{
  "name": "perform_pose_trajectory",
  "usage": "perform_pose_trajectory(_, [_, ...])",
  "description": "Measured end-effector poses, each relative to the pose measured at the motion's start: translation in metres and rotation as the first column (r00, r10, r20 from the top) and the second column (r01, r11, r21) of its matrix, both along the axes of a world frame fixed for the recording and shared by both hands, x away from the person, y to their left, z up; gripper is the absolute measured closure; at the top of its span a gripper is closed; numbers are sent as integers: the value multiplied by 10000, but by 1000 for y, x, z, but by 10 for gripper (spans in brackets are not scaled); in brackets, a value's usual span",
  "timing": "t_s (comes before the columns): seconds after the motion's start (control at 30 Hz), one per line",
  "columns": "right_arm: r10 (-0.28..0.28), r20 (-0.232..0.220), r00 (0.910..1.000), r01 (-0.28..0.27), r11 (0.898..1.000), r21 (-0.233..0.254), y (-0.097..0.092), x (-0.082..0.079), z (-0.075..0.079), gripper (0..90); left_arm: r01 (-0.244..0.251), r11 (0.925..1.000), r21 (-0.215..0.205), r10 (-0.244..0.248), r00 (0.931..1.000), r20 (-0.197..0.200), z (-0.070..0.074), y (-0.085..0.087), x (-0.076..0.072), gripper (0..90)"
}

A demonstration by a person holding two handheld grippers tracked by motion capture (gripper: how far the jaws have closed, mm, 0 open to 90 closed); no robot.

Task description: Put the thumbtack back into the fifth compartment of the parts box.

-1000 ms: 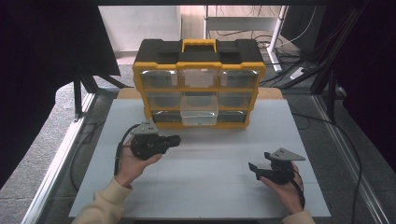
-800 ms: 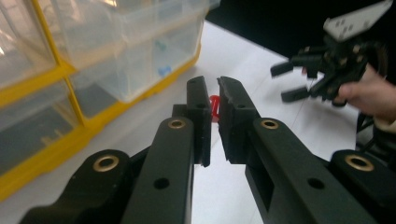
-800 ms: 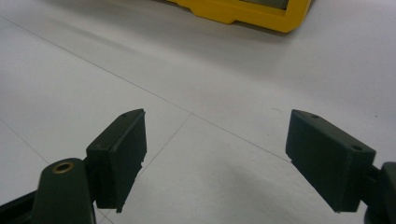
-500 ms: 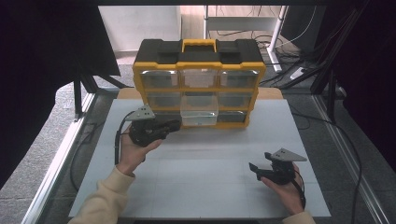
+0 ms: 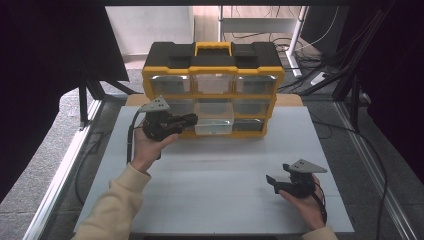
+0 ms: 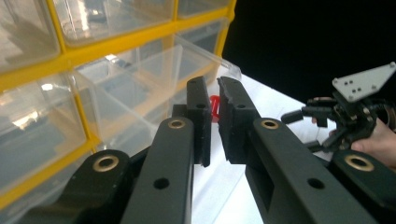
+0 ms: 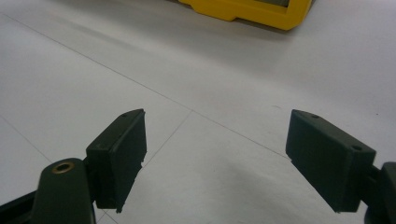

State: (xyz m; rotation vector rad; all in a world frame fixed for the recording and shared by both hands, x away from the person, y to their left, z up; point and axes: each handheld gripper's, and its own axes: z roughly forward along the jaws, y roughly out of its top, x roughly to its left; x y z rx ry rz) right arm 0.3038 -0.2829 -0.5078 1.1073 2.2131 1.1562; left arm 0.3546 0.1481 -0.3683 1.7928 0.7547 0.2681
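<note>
Pulled-out clear drawer [image 5: 214,126] of yellow organizer [image 5: 212,70] holds small red item [image 6: 214,106]; left gripper [image 6: 213,105] closed, empty; right gripper [image 7: 215,154] open, empty.

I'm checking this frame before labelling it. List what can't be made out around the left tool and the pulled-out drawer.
- Red item: left gripper view, mostly hidden behind the left tool; its jaws stand nearly shut, and contact can't be told.
- Open clear drawer: high view, contents too small and glare-washed to read.
- Yellow organizer: right gripper view, cut off by the top edge.
- Right tool: high view, the person's hand hides its rear.
</note>
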Motion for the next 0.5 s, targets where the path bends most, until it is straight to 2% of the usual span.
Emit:
perform_pose_trajectory(0.07, [-5, -19, 10000, 5, 10000, -1, 0, 0, 0, 209, -31, 9999, -123, 30, 10000, -51, 3, -1, 7, 824])
perform_pose_trajectory(0.27, [-3, -23, 10000, 3, 10000, 6, 0, 0, 0, 209, -305, 9995, 17, 305, 9992, -255, 5, -8, 31, 824])
perform_pose_trajectory(0.5, [14, -83, 10000, -14, 10000, 16, 0, 1, -1, 209, -352, 9992, 174, 360, 9984, -435, 2, -17, 48, 823])
